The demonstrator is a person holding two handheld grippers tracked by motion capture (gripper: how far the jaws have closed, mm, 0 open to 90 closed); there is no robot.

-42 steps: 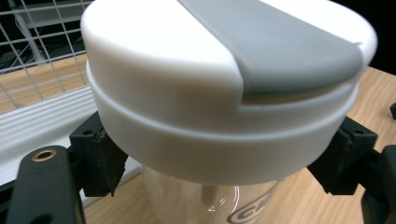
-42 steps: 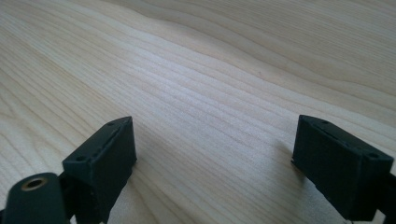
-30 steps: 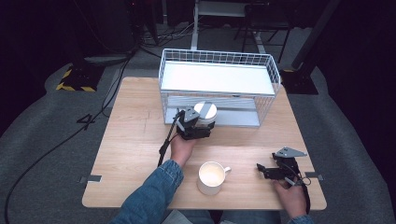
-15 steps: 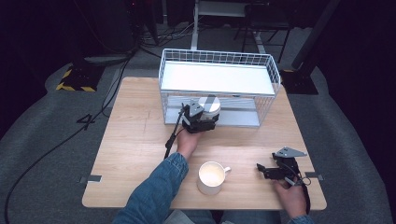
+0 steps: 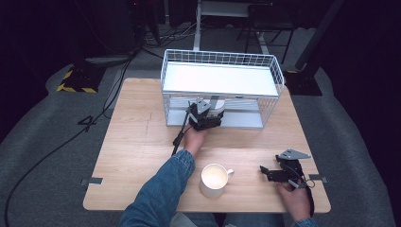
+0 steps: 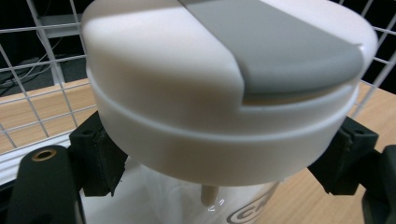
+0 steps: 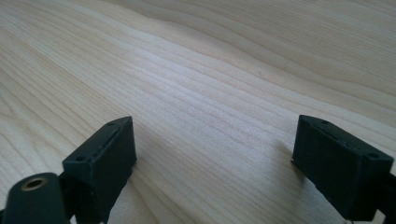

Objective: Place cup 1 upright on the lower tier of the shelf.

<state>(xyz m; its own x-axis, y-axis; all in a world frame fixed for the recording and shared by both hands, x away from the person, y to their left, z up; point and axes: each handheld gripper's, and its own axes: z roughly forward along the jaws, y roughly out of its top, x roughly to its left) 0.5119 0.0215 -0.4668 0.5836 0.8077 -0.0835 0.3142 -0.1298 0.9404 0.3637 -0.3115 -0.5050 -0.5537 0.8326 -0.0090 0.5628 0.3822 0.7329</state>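
A clear container with a white lid and grey flip cap [image 6: 224,84] sits between the black fingers [image 6: 100,158] of my left gripper [image 6: 224,156], which is shut on it just below the lid. From above, the left gripper [image 5: 206,116] holds the container [image 5: 217,108] at the front of the white wire rack [image 5: 220,78], partly under its upper shelf. My right gripper [image 5: 266,173] rests low over the table's near right corner. Its jaws [image 7: 217,154] stand open over bare wood.
A white mug [image 5: 213,178] stands on the wooden table [image 5: 137,142] near the front edge, between the two arms. The wire rack spans the table's far side, with a white upper shelf and a lower shelf. Cables trail across the dark floor beyond.
The left hand has carried the container forward and slightly down, from in front of the rack to under the edge of its upper shelf. The right hand has stayed put.
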